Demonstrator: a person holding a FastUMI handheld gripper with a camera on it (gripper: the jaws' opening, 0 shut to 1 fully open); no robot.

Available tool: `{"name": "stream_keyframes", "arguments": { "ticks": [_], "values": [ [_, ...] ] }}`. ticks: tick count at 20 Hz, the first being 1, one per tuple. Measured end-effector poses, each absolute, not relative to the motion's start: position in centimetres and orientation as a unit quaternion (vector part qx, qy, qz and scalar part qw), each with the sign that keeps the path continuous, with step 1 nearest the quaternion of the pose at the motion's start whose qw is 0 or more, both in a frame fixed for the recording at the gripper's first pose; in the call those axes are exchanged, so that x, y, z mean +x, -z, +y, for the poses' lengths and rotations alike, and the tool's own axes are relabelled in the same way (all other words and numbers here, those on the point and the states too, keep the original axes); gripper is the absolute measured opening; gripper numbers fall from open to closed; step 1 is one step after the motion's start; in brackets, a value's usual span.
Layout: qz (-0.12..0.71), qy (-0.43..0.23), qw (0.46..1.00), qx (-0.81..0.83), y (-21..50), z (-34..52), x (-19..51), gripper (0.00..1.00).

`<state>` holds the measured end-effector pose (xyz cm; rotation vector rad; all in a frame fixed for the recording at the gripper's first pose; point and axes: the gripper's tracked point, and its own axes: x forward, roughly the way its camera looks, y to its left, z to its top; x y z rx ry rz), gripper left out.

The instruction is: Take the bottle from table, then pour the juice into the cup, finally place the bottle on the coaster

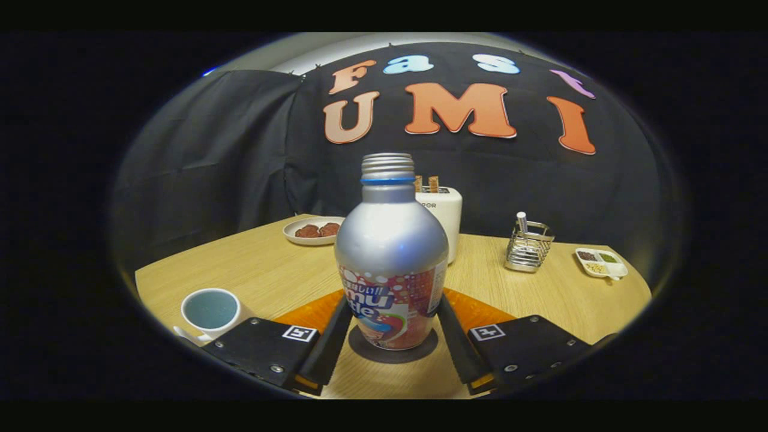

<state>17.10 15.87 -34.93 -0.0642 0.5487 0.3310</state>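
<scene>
A silver bottle (pixel 391 264) with a printed label and an uncapped threaded neck stands upright between my fingers. Its base rests on a dark round coaster (pixel 414 355). My gripper (pixel 393 306) is shut on the bottle, one finger (pixel 330 342) against its left side and the other against its right, at label height. A white cup (pixel 211 312) with a bluish liquid inside sits left of the left finger, near the table's front edge.
An orange mat (pixel 480 312) lies under the coaster on the wooden table (pixel 264 270). Beyond the bottle stand a white toaster (pixel 447 219), a plate of brown food (pixel 315 230), a wire rack (pixel 527 247) and a small sectioned dish (pixel 602 263).
</scene>
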Motion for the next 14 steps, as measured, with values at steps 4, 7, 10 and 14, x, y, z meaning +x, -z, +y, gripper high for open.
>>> {"name": "stream_keyframes", "arguments": {
  "ticks": [4,7,10,14],
  "values": [
    [0.277,-0.156,0.947,-0.037,36.1,15.5,16.6,0.78],
    [0.274,-0.157,0.948,-0.032,36.3,15.7,16.3,0.78],
    [0.272,-0.147,0.95,-0.045,36.1,15.0,16.4,0.81],
    [0.256,-0.151,0.954,-0.045,33.6,14.8,15.7,0.95]
  ]
}}
